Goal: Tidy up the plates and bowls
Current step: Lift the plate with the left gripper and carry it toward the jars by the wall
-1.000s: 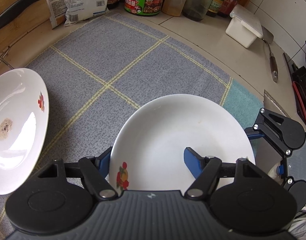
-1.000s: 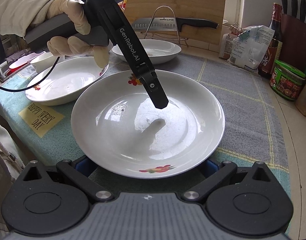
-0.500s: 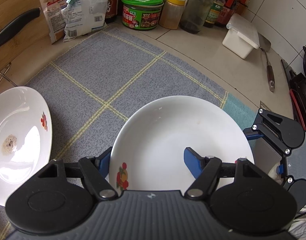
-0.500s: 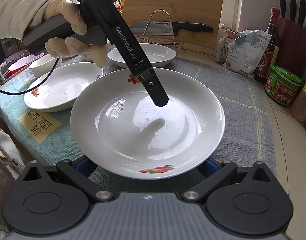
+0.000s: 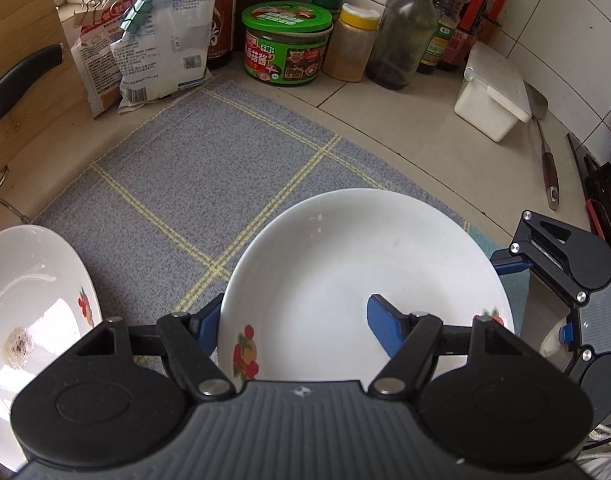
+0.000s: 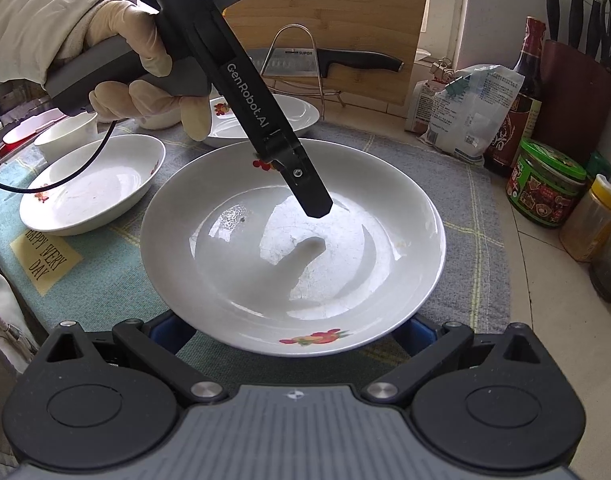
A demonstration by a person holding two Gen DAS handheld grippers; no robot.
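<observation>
Left wrist view: the left gripper (image 5: 295,322) has its jaws clamped across the near rim of the shallow white ceramic plate with fruit motifs (image 5: 361,280), one blue pad outside, the other inside the well. The plate hangs level over the grey checked cloth mat (image 5: 209,176); being round, it has no long axis. A second white plate (image 5: 29,312) lies at the left.

Right wrist view: the right gripper (image 6: 293,330) reaches under the plate's near edge with its jaws wide apart; whether they press on it I cannot tell. A gloved hand (image 6: 141,68) holds the left gripper. Stacking looks barely begun: a deep white dish (image 6: 89,188), a plate (image 6: 297,114) behind it and a small white bowl (image 6: 65,136) sit separately on the tabletop.
</observation>
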